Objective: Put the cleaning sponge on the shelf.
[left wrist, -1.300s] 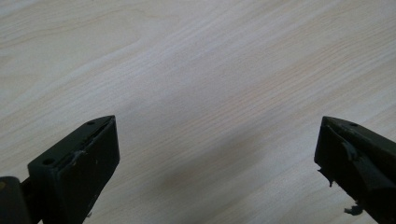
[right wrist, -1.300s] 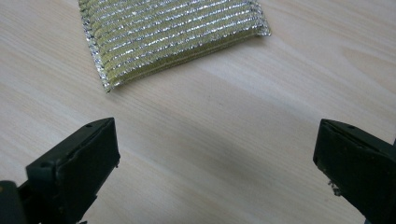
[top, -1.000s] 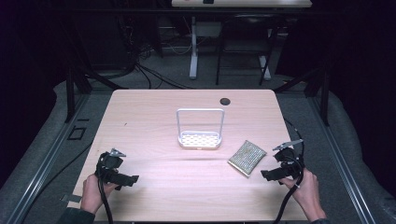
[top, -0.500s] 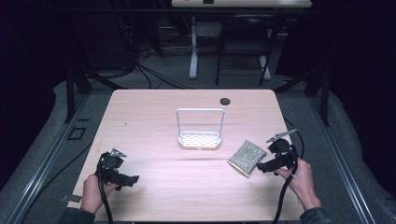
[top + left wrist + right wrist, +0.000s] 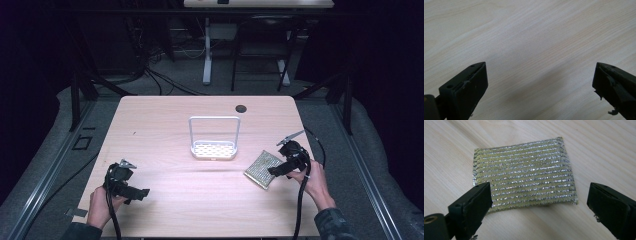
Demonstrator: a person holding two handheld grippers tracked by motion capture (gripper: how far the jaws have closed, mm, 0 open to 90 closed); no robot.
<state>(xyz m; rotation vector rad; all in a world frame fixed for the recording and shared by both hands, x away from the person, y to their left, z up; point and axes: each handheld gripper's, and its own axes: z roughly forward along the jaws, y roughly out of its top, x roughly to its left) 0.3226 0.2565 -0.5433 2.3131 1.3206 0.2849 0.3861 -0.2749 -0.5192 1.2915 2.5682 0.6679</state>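
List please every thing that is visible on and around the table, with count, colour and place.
table: one, light wood, centre of the high view
rack: one, white, with a tall handle, middle of the table
sponge: one, gold and silver striped, flat on the table, right of the rack
hole: one, dark, round, far edge of the table
desk legs: white, on the floor behind the table
cables: several, black, on the floor behind
left gripper: one, black, open, near left of the table
right gripper: one, black, open, at the sponge
hands: two, at the near edge

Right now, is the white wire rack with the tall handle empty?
Empty: the white wire rack holds nothing; the glittery gold-and-silver scouring pad lies flat on the table beside it.
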